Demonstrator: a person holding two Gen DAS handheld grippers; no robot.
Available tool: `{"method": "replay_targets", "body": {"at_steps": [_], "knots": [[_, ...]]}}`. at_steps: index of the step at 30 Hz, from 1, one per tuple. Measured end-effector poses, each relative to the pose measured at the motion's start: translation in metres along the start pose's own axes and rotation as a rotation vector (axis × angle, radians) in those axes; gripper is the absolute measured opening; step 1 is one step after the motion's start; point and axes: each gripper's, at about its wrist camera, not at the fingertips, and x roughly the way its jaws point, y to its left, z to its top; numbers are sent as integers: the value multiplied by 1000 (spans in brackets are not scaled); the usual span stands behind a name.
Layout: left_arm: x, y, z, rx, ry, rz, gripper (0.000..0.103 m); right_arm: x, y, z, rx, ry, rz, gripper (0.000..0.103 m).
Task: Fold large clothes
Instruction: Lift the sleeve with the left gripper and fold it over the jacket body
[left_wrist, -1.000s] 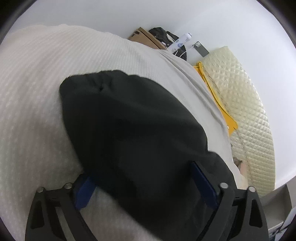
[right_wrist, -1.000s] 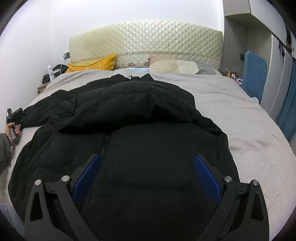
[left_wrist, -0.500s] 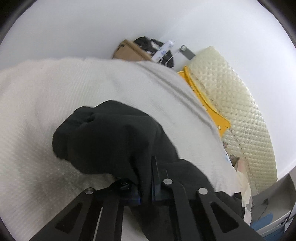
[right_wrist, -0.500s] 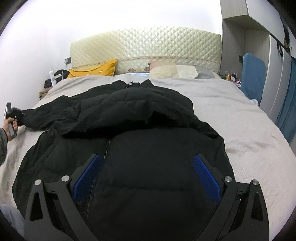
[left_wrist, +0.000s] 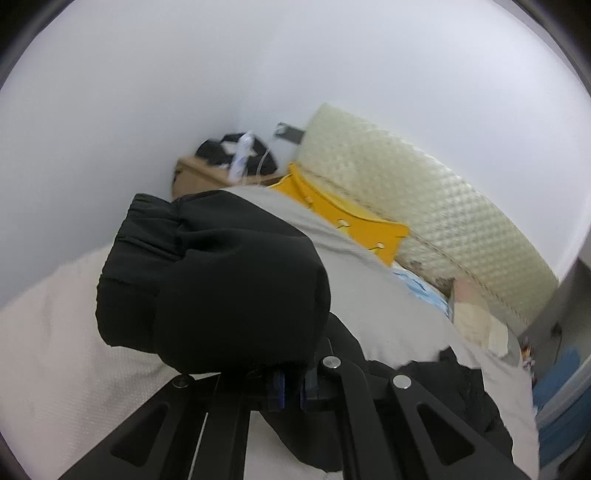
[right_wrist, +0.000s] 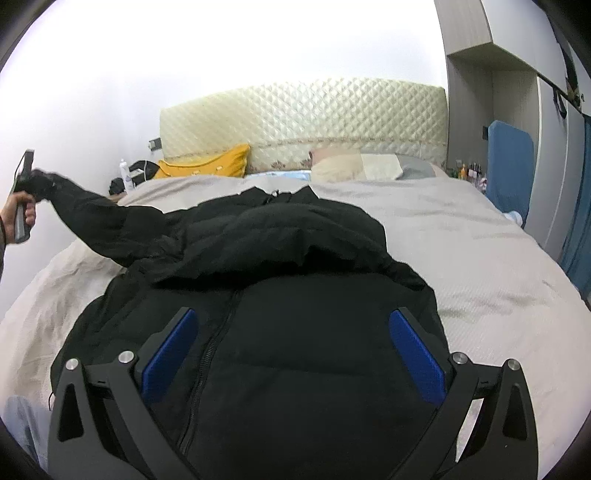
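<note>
A large black padded jacket (right_wrist: 295, 280) lies spread on the bed, zip side up. Its left sleeve (right_wrist: 107, 225) is stretched up off the cover toward the far left. My left gripper (left_wrist: 291, 384) is shut on that sleeve (left_wrist: 221, 280), just behind the cuff, which bulges in front of the blue pads. The right wrist view shows this left gripper (right_wrist: 27, 177) small at the far left, held by a hand. My right gripper (right_wrist: 295, 354) hangs open above the jacket's lower front, nothing between its blue pads (right_wrist: 170, 354).
The bed has a grey cover (right_wrist: 480, 266) and a cream quilted headboard (right_wrist: 303, 122). A yellow pillow (right_wrist: 207, 166) and a beige pillow (right_wrist: 354, 166) lie at the head. A bedside table with a bottle (right_wrist: 125, 173) stands left; wardrobes and a blue panel (right_wrist: 509, 166) stand right.
My left gripper shut on the sleeve near the cuff and lifted it well off the bed, rolling as it rose. My right gripper drifted slightly and stayed open.
</note>
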Motion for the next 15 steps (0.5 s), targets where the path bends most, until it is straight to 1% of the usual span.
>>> {"method": "replay_targets", "body": {"at_steps": [2,7,9,11,12,15], "knots": [[-19,-31,7,56,-9,9,4,-6,-3,0,-3,-10,7,103],[-61,-109,11,203,-52,27,4,-21,-14,1,3,-31,19,103],[-75,-146,8,275,-66,43,4,-27,-19,5,-1,-50,23,103],[-83,-176,3,334,-76,56,4,-34,-24,10,-18,-72,27,103],[-87,-199,-2,376,-78,60,4,-37,-27,12,-25,-84,26,103],[-92,-246,-20,454,-70,43,4,-42,-39,18,-29,-106,18,103]]}}
